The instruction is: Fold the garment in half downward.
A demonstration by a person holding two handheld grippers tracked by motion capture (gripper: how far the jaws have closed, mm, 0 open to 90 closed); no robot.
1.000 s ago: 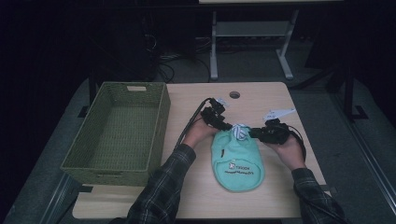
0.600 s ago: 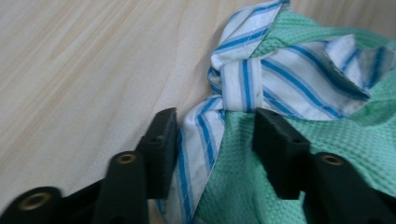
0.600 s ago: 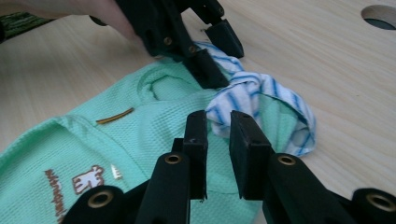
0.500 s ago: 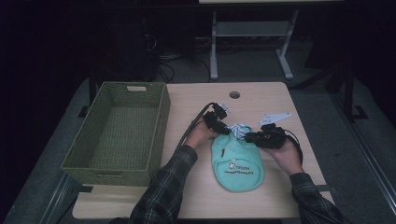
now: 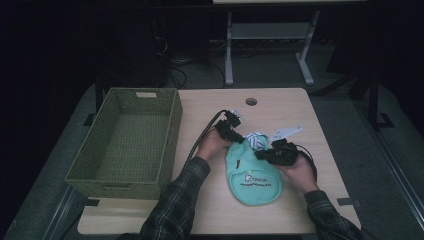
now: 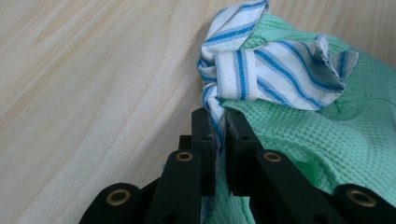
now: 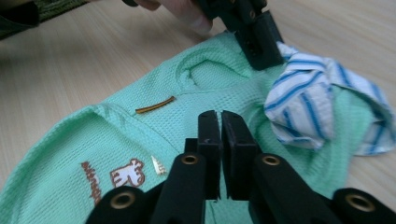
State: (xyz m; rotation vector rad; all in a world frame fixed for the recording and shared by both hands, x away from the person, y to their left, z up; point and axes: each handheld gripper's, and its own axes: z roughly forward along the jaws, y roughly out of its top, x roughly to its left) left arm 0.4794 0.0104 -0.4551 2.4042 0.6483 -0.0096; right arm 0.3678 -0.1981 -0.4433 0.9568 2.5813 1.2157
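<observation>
Since the earlier high-view frames, our right gripper (image 5: 270,151) has slid down and inward along the one green garment (image 5: 252,175), which lies right of the single wicker basket (image 5: 125,142), while our left gripper (image 5: 231,134) has kept its place at the top edge. In the left gripper view, the jaws clamp the one striped cloth (image 6: 261,65) at the garment's edge. In the right gripper view, jaws stand nearly together over green fabric, grasp uncertain; we judge folding is under way, and the next move calls for drawing this edge across.
</observation>
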